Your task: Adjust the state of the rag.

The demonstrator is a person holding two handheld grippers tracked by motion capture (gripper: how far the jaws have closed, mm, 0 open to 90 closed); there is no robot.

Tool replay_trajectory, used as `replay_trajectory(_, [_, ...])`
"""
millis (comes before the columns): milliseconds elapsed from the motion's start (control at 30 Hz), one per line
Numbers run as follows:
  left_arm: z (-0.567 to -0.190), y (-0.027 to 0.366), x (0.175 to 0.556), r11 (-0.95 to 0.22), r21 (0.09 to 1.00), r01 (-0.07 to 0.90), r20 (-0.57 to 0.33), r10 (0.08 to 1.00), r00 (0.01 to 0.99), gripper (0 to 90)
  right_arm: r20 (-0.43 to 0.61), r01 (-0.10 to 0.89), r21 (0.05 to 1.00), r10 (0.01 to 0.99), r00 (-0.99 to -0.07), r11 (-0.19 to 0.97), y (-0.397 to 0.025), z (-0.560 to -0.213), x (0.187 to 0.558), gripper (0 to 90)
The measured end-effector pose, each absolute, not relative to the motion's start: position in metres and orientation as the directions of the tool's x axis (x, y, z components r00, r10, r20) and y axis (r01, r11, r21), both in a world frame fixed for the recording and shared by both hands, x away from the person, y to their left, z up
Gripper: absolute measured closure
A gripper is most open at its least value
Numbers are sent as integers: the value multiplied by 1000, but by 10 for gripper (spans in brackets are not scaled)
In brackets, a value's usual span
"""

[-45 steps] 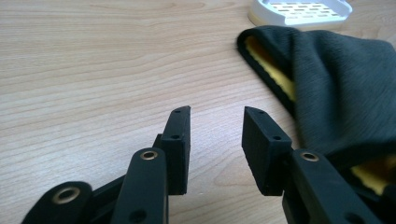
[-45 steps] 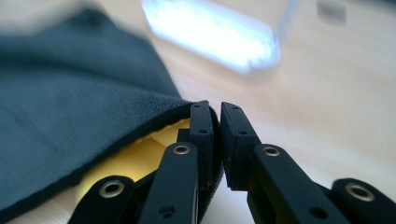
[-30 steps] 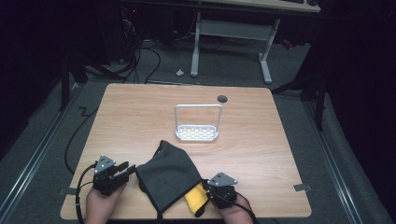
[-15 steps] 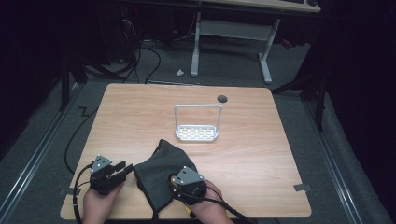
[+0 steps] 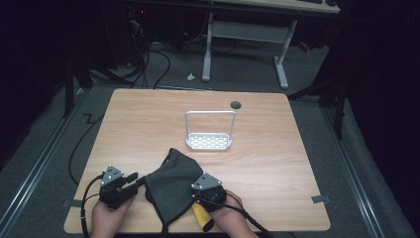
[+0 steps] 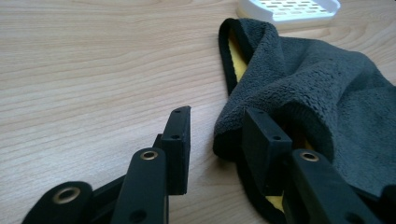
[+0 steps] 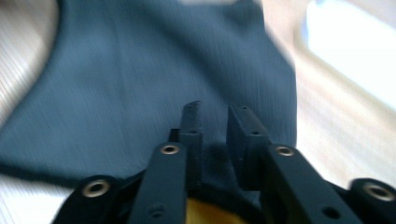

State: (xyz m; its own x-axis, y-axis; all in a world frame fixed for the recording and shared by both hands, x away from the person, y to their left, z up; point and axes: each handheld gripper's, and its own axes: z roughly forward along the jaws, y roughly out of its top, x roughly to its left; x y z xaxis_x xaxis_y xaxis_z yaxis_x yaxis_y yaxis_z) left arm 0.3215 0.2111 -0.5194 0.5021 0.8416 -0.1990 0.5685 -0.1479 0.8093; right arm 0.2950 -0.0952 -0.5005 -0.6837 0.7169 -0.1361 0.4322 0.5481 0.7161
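A dark grey cloth point(image 5: 171, 186) with a yellow underside lies folded near the table's front edge. My right gripper point(image 5: 199, 191) sits on its right side, jaws nearly together and shut on a fold of the cloth point(image 7: 140, 70), with yellow showing just below them. A yellow flap point(image 5: 200, 216) sticks out under that hand. My left gripper point(image 5: 132, 179) stands open at the cloth's left edge. In the left gripper view its right jaw touches the folded hem of the cloth point(image 6: 317, 88) and its left jaw rests over bare wood.
A small white perforated rack point(image 5: 209, 141) with a tall wire handle stands at the middle of the wooden table point(image 5: 277, 163). A dark round hole point(image 5: 236, 105) sits behind it. Cables and desk legs lie on the floor beyond.
My right gripper has swung from the cloth's right corner leftward over the cloth, folding it so most of the yellow side is covered. The left gripper has hardly moved.
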Motion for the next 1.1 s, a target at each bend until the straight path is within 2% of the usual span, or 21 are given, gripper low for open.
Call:
replay_trajectory(67, [-519, 211, 321, -147, 811, 567, -202, 838, 506, 626, -139, 450, 707, 731, -668, 546, -109, -510, 289, 811])
replay_trajectory(200, [-519, 212, 323, -142, 810, 569, -202, 843, 498, 623, -62, 522, 701, 770, -635, 487, -142, -516, 273, 847])
replay_trajectory(300, [-519, 219, 324, -120, 808, 577, -213, 853, 476, 622, -71, 507, 700, 755, -652, 503, -143, -520, 254, 834])
replay_trajectory(467, [-517, 230, 325, -83, 812, 578, -230, 865, 447, 622, -74, 459, 749, 749, -658, 478, -133, -497, 259, 678])
replay_trajectory(567, [-518, 232, 325, -81, 810, 580, -232, 865, 445, 622, -53, 427, 787, 739, -672, 445, -111, -475, 284, 586])
replay_trajectory(733, [-519, 232, 325, -81, 807, 585, -237, 864, 445, 622, -44, 432, 774, 720, -692, 462, -79, -478, 315, 505])
replay_trajectory(800, [-519, 231, 325, -83, 804, 589, -240, 861, 449, 621, -63, 433, 753, 710, -702, 495, -66, -489, 325, 500])
replay_trajectory(833, [-520, 231, 324, -87, 803, 589, -239, 859, 452, 620, -69, 437, 741, 705, -705, 509, -62, -493, 328, 533])
replay_trajectory(933, [-520, 223, 322, -108, 800, 590, -236, 848, 475, 617, -129, 408, 731, 698, -704, 546, -57, -498, 326, 812])
replay_trajectory(1000, [-519, 215, 320, -140, 799, 585, -219, 837, 501, 605, -125, 398, 750, 704, -699, 529, -62, -493, 323, 847])
replay_trajectory(1100, [-519, 199, 316, -184, 799, 573, -199, 818, 539, 584, -151, 358, 795, 731, -665, 490, -80, -472, 314, 850])
